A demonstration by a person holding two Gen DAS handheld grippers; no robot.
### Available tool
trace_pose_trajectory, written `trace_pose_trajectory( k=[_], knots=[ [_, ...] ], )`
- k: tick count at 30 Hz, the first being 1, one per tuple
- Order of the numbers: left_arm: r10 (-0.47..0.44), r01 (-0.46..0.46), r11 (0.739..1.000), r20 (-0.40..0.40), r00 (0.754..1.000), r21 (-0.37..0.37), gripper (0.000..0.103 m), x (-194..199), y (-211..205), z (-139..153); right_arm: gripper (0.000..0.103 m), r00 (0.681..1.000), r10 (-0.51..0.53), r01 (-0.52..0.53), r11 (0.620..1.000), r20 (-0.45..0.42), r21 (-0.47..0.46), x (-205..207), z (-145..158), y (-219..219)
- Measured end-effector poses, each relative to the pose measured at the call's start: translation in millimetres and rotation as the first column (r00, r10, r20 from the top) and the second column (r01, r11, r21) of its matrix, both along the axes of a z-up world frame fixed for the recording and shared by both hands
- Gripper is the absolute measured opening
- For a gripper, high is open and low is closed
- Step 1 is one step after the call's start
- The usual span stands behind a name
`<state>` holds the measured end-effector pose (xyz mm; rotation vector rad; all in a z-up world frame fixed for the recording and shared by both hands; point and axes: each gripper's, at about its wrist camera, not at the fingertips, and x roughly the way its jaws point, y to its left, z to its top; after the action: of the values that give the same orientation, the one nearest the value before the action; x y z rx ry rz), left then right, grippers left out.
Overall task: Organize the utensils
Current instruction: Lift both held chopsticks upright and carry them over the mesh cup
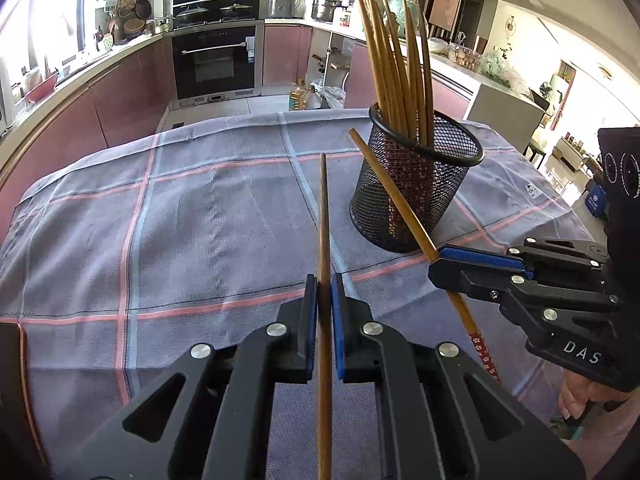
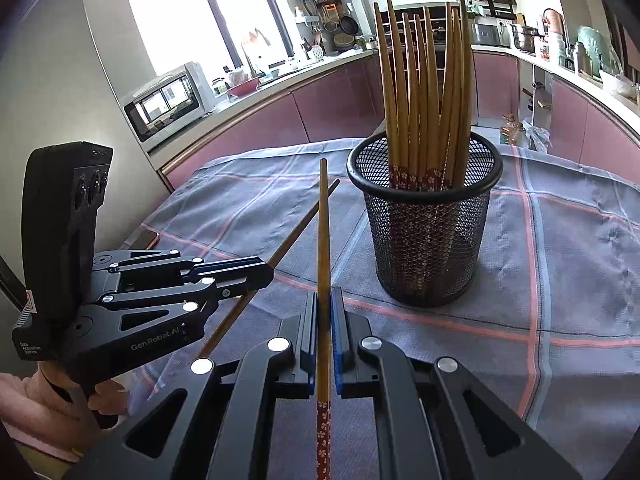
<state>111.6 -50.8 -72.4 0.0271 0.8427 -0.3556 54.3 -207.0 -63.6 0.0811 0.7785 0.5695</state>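
A black mesh holder [image 1: 414,184] stands on the checked cloth with several brown chopsticks [image 1: 396,64] upright in it; it also shows in the right wrist view [image 2: 426,232]. My left gripper [image 1: 324,280] is shut on one chopstick [image 1: 324,216] that points forward, left of the holder. My right gripper [image 1: 434,262] is shut on another chopstick [image 1: 394,196], tilted up beside the holder's near side. In the right wrist view my right gripper [image 2: 324,296] holds its chopstick [image 2: 323,232] with the red flowered end nearest the camera. My left gripper [image 2: 270,274] and its chopstick [image 2: 304,220] are at the left.
The grey cloth [image 1: 180,216] with pink and blue lines covers the table. Kitchen cabinets, an oven [image 1: 216,60] and a microwave [image 2: 168,104] lie beyond the table's far edge. An oil bottle [image 1: 300,96] stands on the floor past the table.
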Motion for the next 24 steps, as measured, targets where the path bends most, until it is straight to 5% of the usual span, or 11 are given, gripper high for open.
trace_pose_trajectory(
  k=[24],
  knots=[
    [-0.047, 0.052, 0.996, 0.074, 0.996, -0.07, 0.008, -29.3, 1.8, 42.1, 0.006, 0.995, -0.008, 0.002, 0.998, 0.095, 0.064, -14.1, 30.5, -12.4]
  ],
)
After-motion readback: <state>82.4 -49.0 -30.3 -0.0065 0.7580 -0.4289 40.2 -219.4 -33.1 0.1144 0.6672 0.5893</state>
